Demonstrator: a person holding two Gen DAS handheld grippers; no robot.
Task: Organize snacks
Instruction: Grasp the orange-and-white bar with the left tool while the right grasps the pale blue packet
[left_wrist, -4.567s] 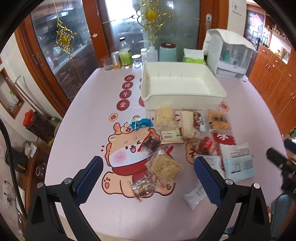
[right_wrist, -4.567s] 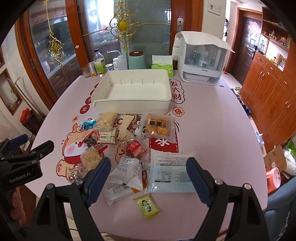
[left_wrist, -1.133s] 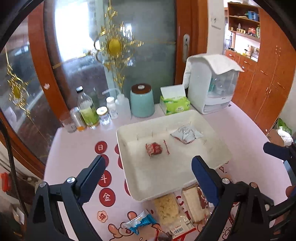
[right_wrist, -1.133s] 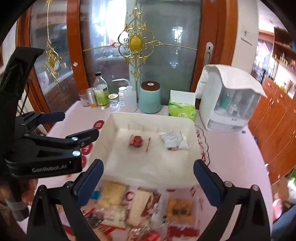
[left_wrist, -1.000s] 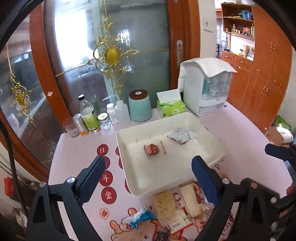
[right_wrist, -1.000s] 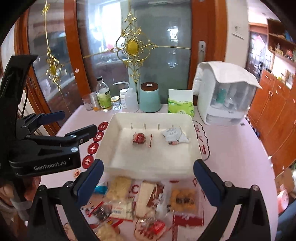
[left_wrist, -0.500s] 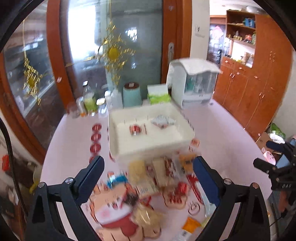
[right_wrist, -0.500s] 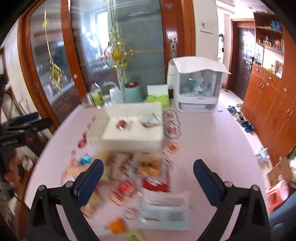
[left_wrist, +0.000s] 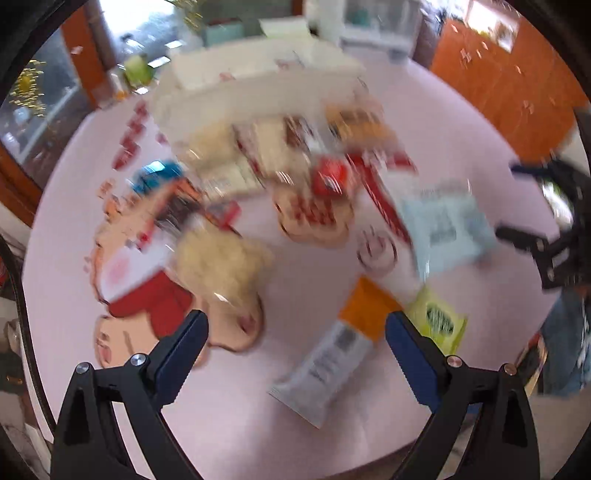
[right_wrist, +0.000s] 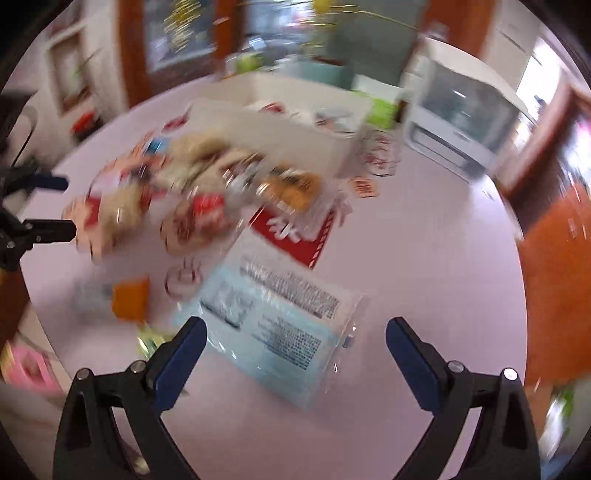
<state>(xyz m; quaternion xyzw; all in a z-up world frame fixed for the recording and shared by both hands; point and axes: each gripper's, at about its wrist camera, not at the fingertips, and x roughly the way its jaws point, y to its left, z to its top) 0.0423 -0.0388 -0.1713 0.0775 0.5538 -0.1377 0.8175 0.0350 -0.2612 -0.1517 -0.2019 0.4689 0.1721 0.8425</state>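
Observation:
Both views are motion-blurred. My left gripper (left_wrist: 295, 347) is open and empty, low over a white and orange snack bar (left_wrist: 338, 350), with a yellow-green packet (left_wrist: 439, 323) to its right and a pale puffed snack bag (left_wrist: 221, 266) to its left. My right gripper (right_wrist: 295, 349) is open and empty, just above a large pale blue packet (right_wrist: 273, 317). The white bin (left_wrist: 251, 85) stands at the far side; it also shows in the right wrist view (right_wrist: 295, 129). Several more snacks (left_wrist: 295, 147) lie in front of it.
The pink tablecloth (left_wrist: 295, 424) has red cartoon prints. A white appliance (right_wrist: 461, 110), a teal jar and bottles stand behind the bin. Orange cabinets (left_wrist: 498, 66) are at the right. The table's front edge runs close below both grippers.
Both grippers have dropped quickly from high above the bin toward the near snacks. The left now hovers over the snack bar, the right over the blue packet. Both stay open.

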